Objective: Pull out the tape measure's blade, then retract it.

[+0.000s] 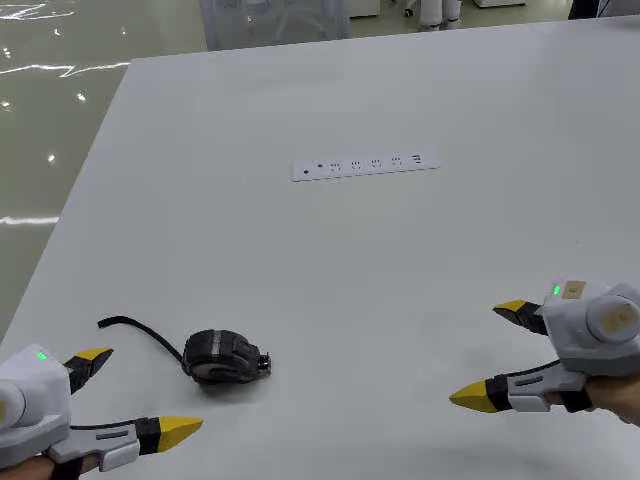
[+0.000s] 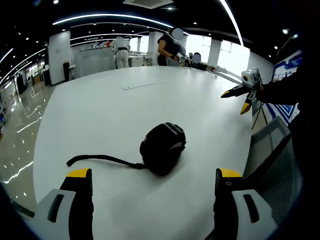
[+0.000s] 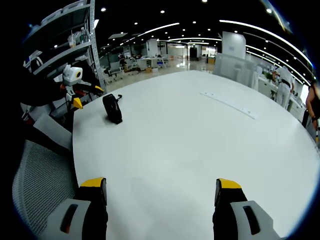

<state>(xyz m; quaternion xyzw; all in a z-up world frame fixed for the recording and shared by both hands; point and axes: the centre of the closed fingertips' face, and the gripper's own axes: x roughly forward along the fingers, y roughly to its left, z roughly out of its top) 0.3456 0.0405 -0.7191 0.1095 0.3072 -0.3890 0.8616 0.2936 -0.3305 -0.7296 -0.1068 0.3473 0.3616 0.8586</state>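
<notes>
White workbench, tape measure beside left tool, right tool distant, jaws all apart.

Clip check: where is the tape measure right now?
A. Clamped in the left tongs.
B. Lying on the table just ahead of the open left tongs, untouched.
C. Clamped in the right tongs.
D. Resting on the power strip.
B: the tape measure lies on the table just ahead of the left tongs, touching neither spread tip; the right tongs are open, well off to the side.
</notes>
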